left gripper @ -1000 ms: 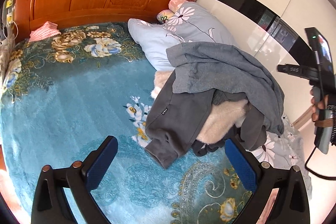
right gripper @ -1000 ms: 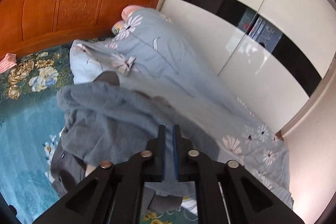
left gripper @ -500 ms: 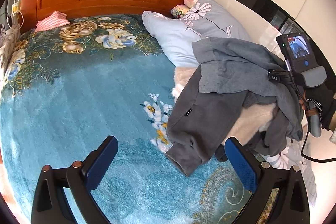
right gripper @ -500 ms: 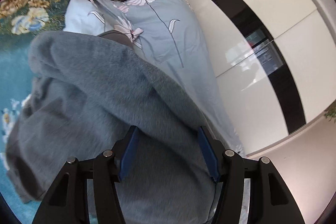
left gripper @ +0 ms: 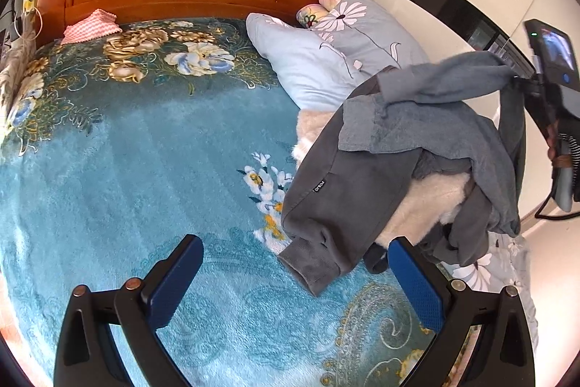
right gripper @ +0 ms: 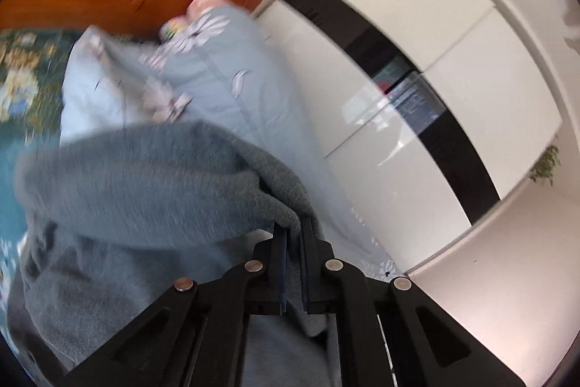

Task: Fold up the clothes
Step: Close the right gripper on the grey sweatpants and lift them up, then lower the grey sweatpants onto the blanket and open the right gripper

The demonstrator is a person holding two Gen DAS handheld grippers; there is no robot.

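Two grippers in view. Right gripper (right gripper: 293, 231): jaws clenched on a fold of the grey-blue sweater (left gripper: 435, 118), lifting that edge above the clothes pile (left gripper: 380, 191). Left gripper (left gripper: 297, 281): jaws spread wide, nothing between them, hovering over the teal blanket (left gripper: 127, 169) just beside the pile. Pile sits on the blanket, touching the pale blue pillow (left gripper: 301, 64); dark grey garment (left gripper: 337, 205) and cream fleece (left gripper: 420, 205) beneath the sweater.
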